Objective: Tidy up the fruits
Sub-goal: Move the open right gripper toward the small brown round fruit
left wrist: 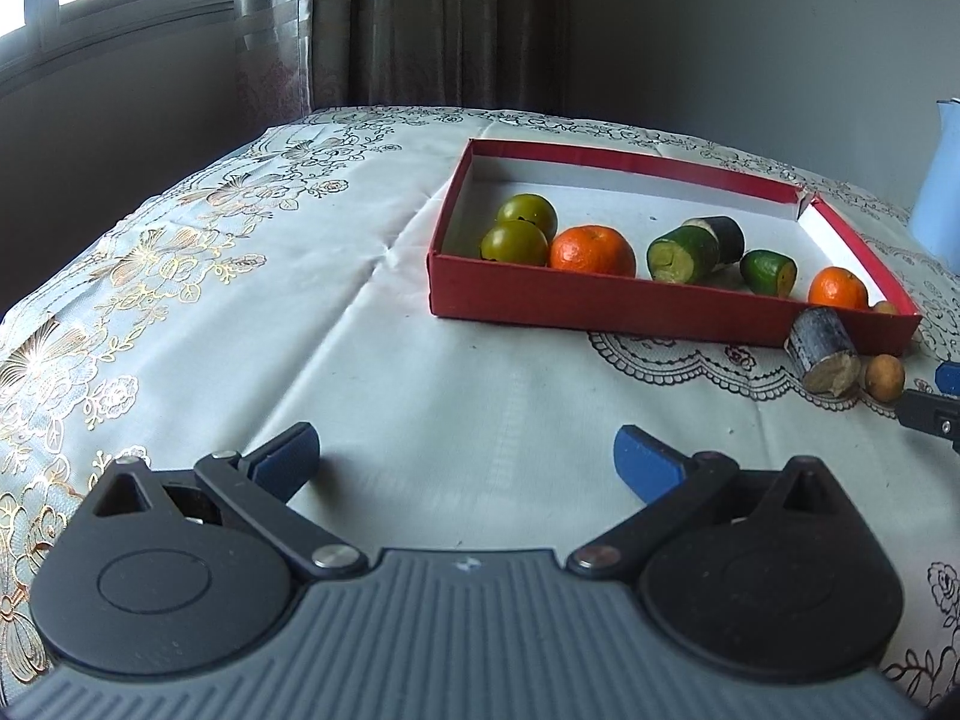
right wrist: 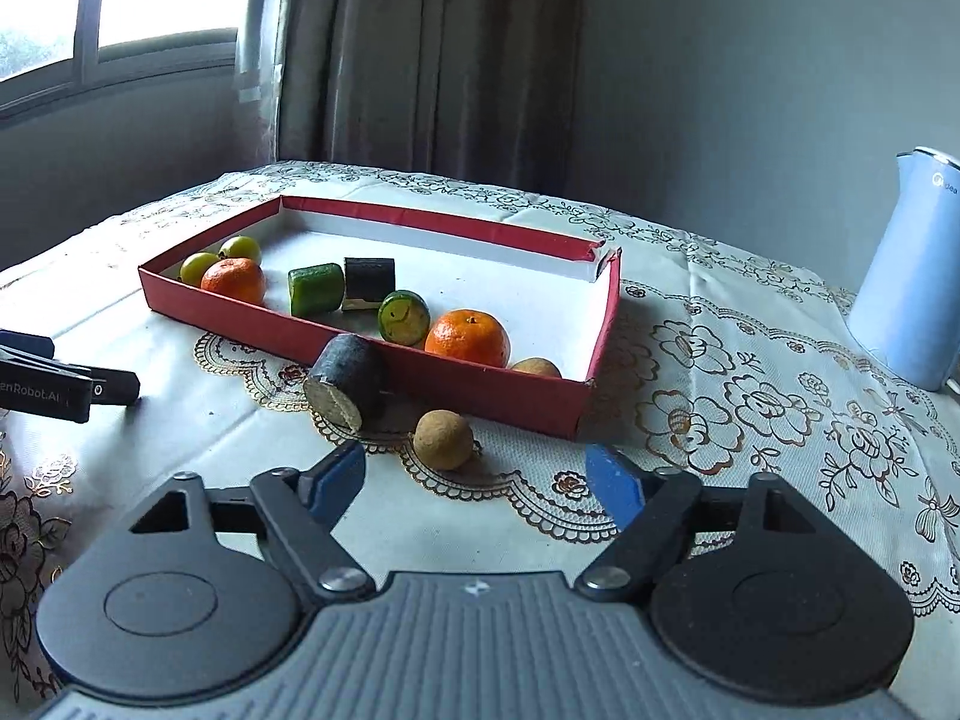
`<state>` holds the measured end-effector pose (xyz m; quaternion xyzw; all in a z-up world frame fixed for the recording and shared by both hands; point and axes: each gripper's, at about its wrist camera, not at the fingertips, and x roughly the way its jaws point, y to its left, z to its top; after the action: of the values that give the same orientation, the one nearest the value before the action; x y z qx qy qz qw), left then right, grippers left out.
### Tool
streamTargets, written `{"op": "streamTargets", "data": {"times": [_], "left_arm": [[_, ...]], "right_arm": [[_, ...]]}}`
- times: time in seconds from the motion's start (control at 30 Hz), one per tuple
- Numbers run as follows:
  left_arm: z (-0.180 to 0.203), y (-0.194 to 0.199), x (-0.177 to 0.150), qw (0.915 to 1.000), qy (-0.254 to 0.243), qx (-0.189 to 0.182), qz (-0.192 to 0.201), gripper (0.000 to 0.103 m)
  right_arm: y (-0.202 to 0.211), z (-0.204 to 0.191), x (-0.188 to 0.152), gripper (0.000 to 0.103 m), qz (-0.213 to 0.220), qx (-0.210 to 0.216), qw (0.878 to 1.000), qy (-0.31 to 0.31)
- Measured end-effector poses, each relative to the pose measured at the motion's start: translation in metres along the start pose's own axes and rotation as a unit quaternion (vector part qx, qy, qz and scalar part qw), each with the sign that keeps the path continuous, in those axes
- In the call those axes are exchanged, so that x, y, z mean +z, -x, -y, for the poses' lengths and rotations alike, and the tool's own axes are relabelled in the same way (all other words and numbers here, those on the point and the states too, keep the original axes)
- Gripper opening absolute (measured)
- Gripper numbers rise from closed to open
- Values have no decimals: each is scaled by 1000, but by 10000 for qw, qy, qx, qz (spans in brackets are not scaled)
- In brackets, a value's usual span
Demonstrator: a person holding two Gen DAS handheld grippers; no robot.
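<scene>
red cardboard frames the job: the red box (right wrist: 384,354) sits on the bench (right wrist: 690,420) under a lace cloth, and most fruit already lies inside it. two pieces lie outside, by its near wall: a small tan longan (right wrist: 443,439) and a dark cut cane piece (right wrist: 345,383), just beside each other.

the right claw (right wrist: 477,480) stands apart and empty, with the longan at twelve o'clock, just ahead of its blue pads (right wrist: 612,483). the left claw (left wrist: 467,459) is wide and empty over bare cloth, the box at about one o'clock from it.

we judge the step in hand to be the longan pickup. to do it well, we would centre the fruit between the pads before closing, come in low so the pads meet its widest part, and squeeze gently, since a small round fruit may roll or squirt out. we should also keep the left pad clear of the cane piece.

a second tan fruit in the box's near right corner is half hidden by the wall. the pale blue kettle (right wrist: 906,276) is cut off at three o'clock. the tips of both claws' pads are partly masked by their own linkage.
</scene>
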<state>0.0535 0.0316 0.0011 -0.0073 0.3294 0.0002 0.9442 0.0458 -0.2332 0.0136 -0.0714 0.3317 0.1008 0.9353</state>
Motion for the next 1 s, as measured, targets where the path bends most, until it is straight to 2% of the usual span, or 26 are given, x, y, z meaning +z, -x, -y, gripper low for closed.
{"op": "streamTargets", "data": {"times": [0.47,0.63,0.7,0.77,0.83,1.0], "left_arm": [[-1,0,0,10000,25,-18,15,103],[-1,0,0,10000,27,-18,16,103],[-1,0,0,10000,28,-19,16,103],[-1,0,0,10000,27,-18,16,103],[-1,0,0,10000,29,-20,17,103],[-1,0,0,10000,29,-20,15,103]], "right_arm": [[-21,-6,9,55,-158,133,9997,163],[-27,-10,12,50,-197,153,9994,223],[-29,-10,11,43,-227,150,9994,213],[-29,-9,11,43,-220,142,9995,176],[-30,-8,11,36,-238,157,9995,136],[-31,-7,12,33,-256,183,9994,116]]}}
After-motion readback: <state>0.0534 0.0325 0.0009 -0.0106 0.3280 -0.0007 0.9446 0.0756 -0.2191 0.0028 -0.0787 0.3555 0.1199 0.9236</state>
